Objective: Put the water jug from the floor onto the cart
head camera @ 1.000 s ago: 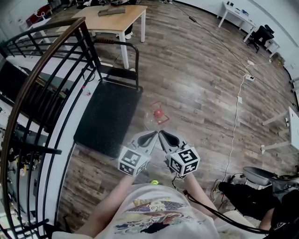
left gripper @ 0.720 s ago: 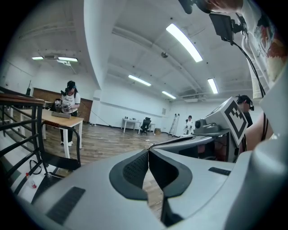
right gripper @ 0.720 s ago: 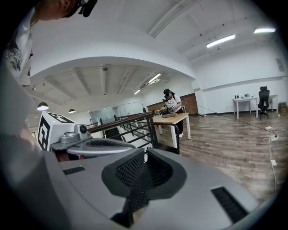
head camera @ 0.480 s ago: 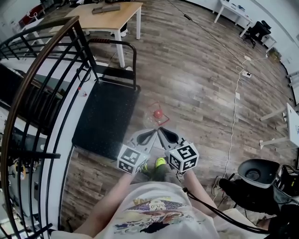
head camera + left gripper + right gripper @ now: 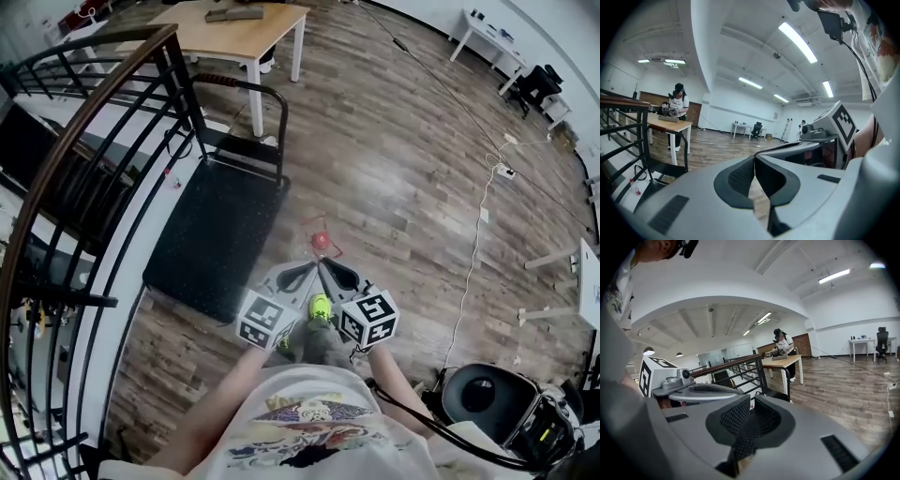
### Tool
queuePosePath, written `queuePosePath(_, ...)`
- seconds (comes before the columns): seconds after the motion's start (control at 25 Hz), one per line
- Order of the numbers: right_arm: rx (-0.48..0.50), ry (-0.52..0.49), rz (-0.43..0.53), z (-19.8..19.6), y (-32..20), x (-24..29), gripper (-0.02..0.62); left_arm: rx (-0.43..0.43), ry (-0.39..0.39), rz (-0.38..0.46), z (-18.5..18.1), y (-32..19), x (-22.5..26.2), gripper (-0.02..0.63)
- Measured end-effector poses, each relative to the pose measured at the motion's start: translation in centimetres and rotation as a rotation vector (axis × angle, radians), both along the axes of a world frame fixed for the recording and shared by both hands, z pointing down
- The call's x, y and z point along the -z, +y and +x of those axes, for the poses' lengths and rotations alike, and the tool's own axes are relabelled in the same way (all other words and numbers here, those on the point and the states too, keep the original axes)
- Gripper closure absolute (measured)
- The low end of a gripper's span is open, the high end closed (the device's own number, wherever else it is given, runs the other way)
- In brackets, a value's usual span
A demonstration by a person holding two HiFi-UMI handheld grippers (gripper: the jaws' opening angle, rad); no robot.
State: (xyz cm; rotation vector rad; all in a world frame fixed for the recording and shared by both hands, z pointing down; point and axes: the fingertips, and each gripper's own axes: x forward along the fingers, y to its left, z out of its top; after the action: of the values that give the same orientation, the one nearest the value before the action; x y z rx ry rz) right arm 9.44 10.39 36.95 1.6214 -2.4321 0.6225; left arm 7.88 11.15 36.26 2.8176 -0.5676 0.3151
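**A:** Looking down over the person's shirt [image 5: 309, 431], both tools are held out in front, side by side. The left gripper [image 5: 302, 273] has its jaws pressed right together, with nothing between the pads.

**B:** It's the same on the right gripper [image 5: 334, 273]: the pads meet and it's empty. The two tips sit almost against each other, angled a little down toward the floor [image 5: 412, 187].

**A:** And the water jug [image 5: 321, 241]?

**B:** It's on the floor, just ahead of those two tips. You can pick out the red cap easily. The clear body is faint against the boards, so I can't say much about how it sits.

**A:** How does it lie relative to the cart [image 5: 211, 234]?

**B:** It's off to the cart's right, near the closest corner of the black deck. It's beside the cart, not on it, with a strip of floor showing between them.

**A:** The cart's handle [image 5: 255, 91] stands at the far end, toward the wooden table [image 5: 234, 26].

**B:** A dark railing [image 5: 84, 122] curves along the cart's left side.

**A:** Down low, a green shoe [image 5: 321, 307] peeks out between the two marker cubes.

**B:** A white cable [image 5: 473, 253] trails across the boards well to the right of the jug.

**A:** In the left gripper view, a person [image 5: 677, 101] stands behind that table, far across the room.

**B:** The right gripper view shows that person too, with the railing running in from the left.
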Motion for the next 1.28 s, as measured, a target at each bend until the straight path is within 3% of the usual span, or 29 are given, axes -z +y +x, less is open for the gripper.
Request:
queuePosePath(0.48, 0.14, 0.017, -0.011, 6.6, -6.3, -1.1, 0.566, 0.1, -0.051, 0.025, 6.8, -6.1, -1.1, 0.594)
queuePosePath(0.84, 0.239, -0.003, -0.055, 12.4, -9.8, -4.6, 0.566, 0.178, -0.095, -0.029, 12.7, -9.6, -4.8, 0.594)
queuePosePath(1.28, 0.294, -0.034, -0.125, 15.2, -13.5, -10.3, 0.566, 0.227, -0.151, -0.116, 15.7, -13.4, -11.2, 0.594)
